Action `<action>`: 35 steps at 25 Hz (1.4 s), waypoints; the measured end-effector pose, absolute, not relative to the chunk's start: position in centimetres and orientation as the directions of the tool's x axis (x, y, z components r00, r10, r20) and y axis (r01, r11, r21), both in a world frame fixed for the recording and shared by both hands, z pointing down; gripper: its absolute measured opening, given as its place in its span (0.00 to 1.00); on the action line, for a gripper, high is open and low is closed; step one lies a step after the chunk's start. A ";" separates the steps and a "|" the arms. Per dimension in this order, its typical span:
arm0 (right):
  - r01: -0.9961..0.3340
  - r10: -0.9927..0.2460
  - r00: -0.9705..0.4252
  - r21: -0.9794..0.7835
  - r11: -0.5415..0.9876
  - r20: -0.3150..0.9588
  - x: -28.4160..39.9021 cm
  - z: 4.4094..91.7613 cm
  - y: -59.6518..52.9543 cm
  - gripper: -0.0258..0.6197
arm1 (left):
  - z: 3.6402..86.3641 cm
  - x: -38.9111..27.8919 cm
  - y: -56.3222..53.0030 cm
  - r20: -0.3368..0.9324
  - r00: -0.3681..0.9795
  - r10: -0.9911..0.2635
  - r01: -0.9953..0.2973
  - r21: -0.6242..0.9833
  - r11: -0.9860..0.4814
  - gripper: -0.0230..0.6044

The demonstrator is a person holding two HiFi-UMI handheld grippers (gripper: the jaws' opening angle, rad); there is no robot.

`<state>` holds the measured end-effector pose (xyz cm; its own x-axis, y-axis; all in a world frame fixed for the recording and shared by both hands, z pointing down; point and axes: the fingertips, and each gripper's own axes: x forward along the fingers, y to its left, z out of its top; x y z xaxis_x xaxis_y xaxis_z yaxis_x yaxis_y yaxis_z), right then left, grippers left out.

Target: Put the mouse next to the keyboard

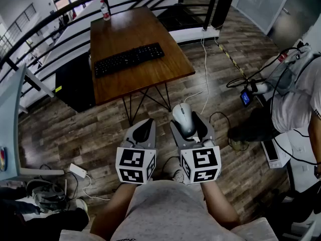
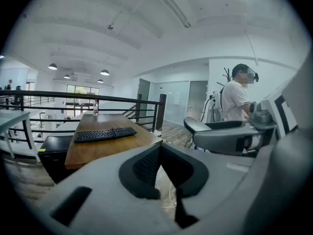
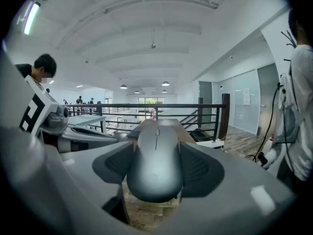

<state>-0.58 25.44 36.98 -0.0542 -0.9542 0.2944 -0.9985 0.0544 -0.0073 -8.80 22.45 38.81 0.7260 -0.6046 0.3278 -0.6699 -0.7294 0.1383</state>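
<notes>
A grey mouse (image 1: 184,118) sits between the jaws of my right gripper (image 1: 187,122), which is shut on it; in the right gripper view the mouse (image 3: 155,160) fills the gap and both pads press its sides. My left gripper (image 1: 144,130) is shut with nothing in it, its pads (image 2: 146,166) together. Both grippers are held close to the person's body, over the floor and short of the table. The black keyboard (image 1: 129,58) lies across the brown wooden table (image 1: 170,64), also visible as the keyboard (image 2: 105,133) in the left gripper view.
A plastic bottle (image 1: 105,10) stands at the table's far edge. Black railings (image 1: 45,29) run behind the table. Cables (image 1: 204,69) and a power strip (image 1: 77,170) lie on the wooden floor. A person (image 1: 296,99) with equipment stands at the right.
</notes>
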 end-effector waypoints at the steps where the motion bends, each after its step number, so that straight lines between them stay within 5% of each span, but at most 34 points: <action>1: -0.998 -0.954 -0.056 -0.009 0.056 0.295 -0.4 37.0 25.5 0.51 | 38.8 -8.6 22.5 0.329 0.725 -0.605 -0.671 0.139 -0.729 0.03; 35: -0.983 -0.925 -0.181 -0.063 0.170 0.333 10.7 41.0 20.3 0.51 | 42.5 2.2 17.9 0.376 0.644 -0.666 -0.752 0.152 -0.642 0.03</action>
